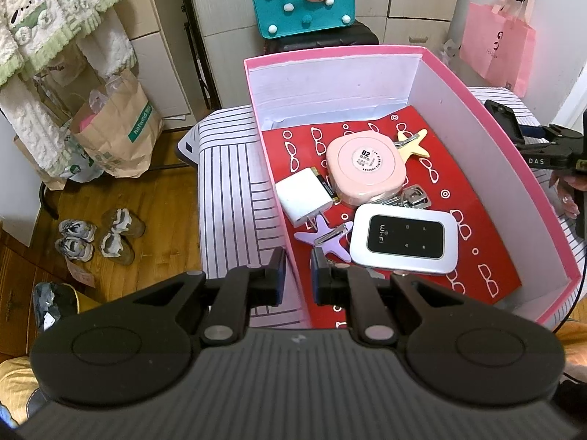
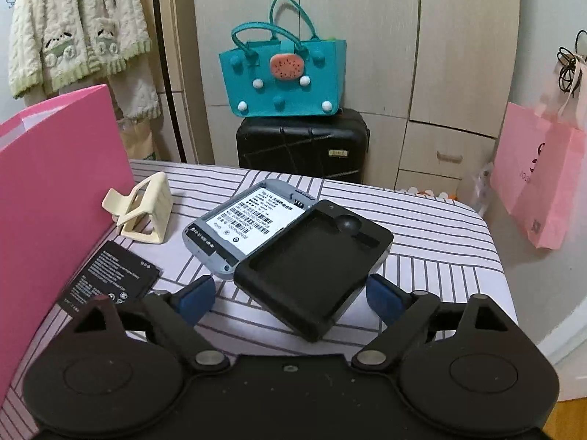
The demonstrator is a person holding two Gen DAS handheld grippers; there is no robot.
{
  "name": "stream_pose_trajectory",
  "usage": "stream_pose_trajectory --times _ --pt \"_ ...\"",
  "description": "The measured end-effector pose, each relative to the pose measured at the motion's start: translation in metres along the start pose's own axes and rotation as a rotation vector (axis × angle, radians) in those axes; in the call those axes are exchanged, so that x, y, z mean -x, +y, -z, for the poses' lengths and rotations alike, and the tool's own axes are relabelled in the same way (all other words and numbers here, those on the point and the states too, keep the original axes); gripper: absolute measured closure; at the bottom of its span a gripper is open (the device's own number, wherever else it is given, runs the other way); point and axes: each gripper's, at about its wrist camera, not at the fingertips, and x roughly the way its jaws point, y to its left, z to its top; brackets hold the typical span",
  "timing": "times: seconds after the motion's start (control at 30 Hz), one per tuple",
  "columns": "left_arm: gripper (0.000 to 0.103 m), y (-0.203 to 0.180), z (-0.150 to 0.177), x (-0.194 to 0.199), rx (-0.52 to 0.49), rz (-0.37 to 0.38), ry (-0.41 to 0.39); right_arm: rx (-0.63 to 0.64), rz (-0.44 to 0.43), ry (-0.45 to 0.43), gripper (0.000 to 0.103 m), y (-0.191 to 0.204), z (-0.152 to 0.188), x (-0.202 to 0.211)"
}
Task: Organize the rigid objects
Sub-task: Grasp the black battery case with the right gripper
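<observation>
A pink box [image 1: 477, 84] with white inner walls stands on a worktop [image 1: 227, 183] covered in striped cloth. The left gripper [image 1: 297, 275] grips the box's near left wall: its two fingers sit close together, one outside the wall and one inside, pinching it.

Inside the box, on a red lining printed with white spectacles, lie several small things. A white and black Wi-Fi router [image 1: 405, 240] lies nearest the gripper. A purple star-shaped clip [image 1: 328, 240] touches its left side. A white plug adapter [image 1: 306, 196] lies further back on the left, with a battery [image 1: 324, 185] just behind it. A round-cornered pink case [image 1: 367, 167] sits in the middle, a yellow star clip [image 1: 412, 143] behind it to the right, and a metal piece [image 1: 414, 196] between the case and the router.

The right gripper [image 2: 290, 293] hovers over the worktop beside the box's outer pink wall. Its blue-padded fingers [image 2: 194, 297] stand wide apart, holding nothing. Between them lies a black back cover [image 2: 312, 267], resting partly on an opened grey device [image 2: 249, 227] whose label faces up. A flat black battery pack [image 2: 110, 278] lies near the box wall, and a cream phone stand [image 2: 146, 209] sits behind it.
</observation>
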Motion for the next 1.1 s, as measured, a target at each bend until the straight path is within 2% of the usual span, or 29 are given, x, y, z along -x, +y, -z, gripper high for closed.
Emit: stream_pose_trajectory --times 0.27,0.3,0.33,0.43,0.53,0.7,0.8,0.87,1.03,1.07,1.1 --pt "0.091 0.001 0.000 -0.001 0.000 0.008 -0.003 -0.003 0.003 -0.024 0.007 -0.005 -0.003 -0.009" --pt "0.091 0.001 0.000 -0.001 0.002 0.008 -0.003 -0.001 0.010 -0.025 0.010 -0.004 -0.004 -0.008" --pt "0.091 0.001 0.000 -0.001 0.001 0.008 -0.003 0.001 0.014 -0.027 0.018 -0.004 -0.004 -0.007" --pt "0.091 0.000 0.000 -0.002 0.003 0.009 -0.005 -0.002 0.013 -0.019 0.024 -0.008 -0.002 0.001" --pt "0.091 0.001 0.000 -0.002 0.000 0.007 -0.006 0.029 0.008 0.010 0.024 -0.011 0.002 0.012" --pt "0.091 0.000 0.000 -0.002 0.005 0.007 -0.009 0.118 -0.074 0.070 0.024 -0.012 0.012 0.031" --pt "0.091 -0.001 0.001 -0.002 0.004 0.004 -0.015 0.147 -0.076 0.078 0.017 -0.009 0.016 0.036" --pt "0.091 -0.001 0.002 -0.002 0.003 0.005 -0.016 0.118 -0.063 0.083 0.017 -0.009 0.016 0.036" --pt "0.091 -0.002 0.002 -0.001 0.006 0.008 -0.013 -0.034 -0.107 0.071 0.013 -0.016 0.007 0.023" --pt "0.091 -0.002 0.002 -0.001 0.006 0.008 -0.014 -0.044 -0.097 0.061 0.014 -0.015 0.005 0.019" --pt "0.091 -0.002 0.002 -0.001 0.005 0.006 -0.016 -0.038 -0.079 0.053 0.022 -0.012 0.004 0.017"
